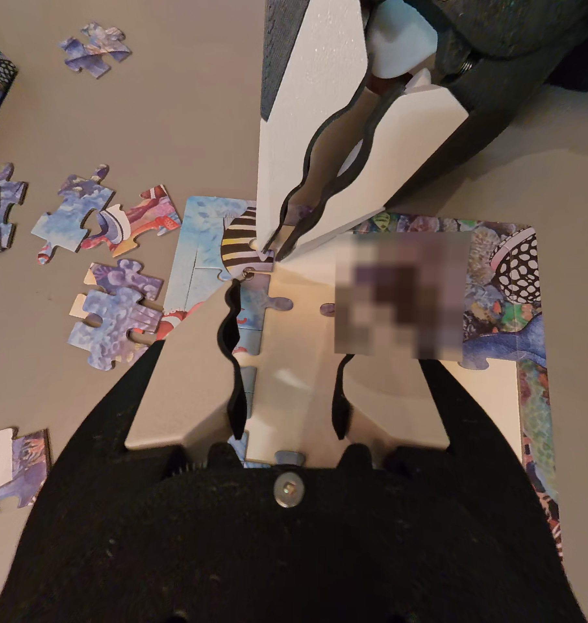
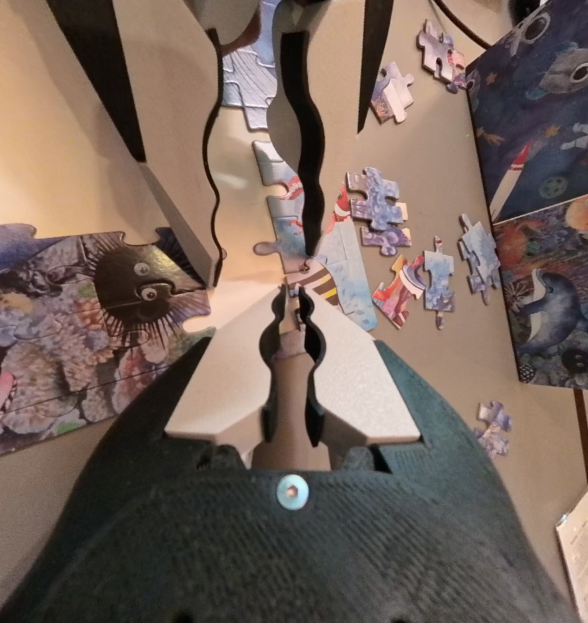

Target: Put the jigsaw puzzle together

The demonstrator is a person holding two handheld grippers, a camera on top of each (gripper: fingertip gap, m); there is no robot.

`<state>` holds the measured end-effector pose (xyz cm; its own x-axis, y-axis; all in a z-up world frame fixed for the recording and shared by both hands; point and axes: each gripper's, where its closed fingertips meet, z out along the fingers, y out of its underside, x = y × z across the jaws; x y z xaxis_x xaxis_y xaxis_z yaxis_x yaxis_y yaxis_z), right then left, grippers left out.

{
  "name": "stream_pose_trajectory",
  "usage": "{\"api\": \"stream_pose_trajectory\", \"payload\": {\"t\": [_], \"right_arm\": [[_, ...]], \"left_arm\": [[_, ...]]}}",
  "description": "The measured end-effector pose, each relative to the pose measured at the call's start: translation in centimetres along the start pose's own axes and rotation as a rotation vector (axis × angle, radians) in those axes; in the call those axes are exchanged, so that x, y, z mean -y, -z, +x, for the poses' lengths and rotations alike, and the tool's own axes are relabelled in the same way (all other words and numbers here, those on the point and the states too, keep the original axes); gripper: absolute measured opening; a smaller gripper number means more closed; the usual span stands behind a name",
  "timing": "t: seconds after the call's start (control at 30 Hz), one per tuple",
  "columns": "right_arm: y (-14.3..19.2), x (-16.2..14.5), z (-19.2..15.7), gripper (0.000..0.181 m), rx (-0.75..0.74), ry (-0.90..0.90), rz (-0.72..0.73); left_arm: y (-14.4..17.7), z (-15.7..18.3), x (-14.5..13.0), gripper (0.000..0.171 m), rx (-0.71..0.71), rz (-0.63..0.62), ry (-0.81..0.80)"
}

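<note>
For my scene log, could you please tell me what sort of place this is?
Probably an indoor tabletop set up for a puzzle session: a plain grey table, a partly built jigsaw frame with loose puzzle pieces scattered nearby, and the illustrated puzzle box alongside.

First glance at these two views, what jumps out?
The right gripper, fingers pinched on a puzzle piece, presses it against the striped-fish corner of the half-built puzzle frame. The left gripper hovers open over the frame's bare middle, and loose pieces lie outside the frame.
</note>
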<state>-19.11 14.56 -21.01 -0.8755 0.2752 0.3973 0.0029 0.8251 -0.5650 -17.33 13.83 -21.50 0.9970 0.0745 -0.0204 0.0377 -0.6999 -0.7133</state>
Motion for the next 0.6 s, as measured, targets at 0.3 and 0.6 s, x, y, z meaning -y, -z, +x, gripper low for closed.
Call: {"api": "stream_pose_trajectory", "payload": {"t": [0.3, 0.6], "right_arm": [[-0.55, 0.85, -0.46, 0.005, 0.037, -0.062, 0.049], [-0.96, 0.97, -0.21, 0.000, 0.022, -0.102, 0.041]], "left_arm": [[-0.11, -0.24, -0.09, 0.062, 0.007, -0.009, 0.020], [0.09, -0.43, -0.22, 0.061, 0.009, -0.007, 0.035]]}}
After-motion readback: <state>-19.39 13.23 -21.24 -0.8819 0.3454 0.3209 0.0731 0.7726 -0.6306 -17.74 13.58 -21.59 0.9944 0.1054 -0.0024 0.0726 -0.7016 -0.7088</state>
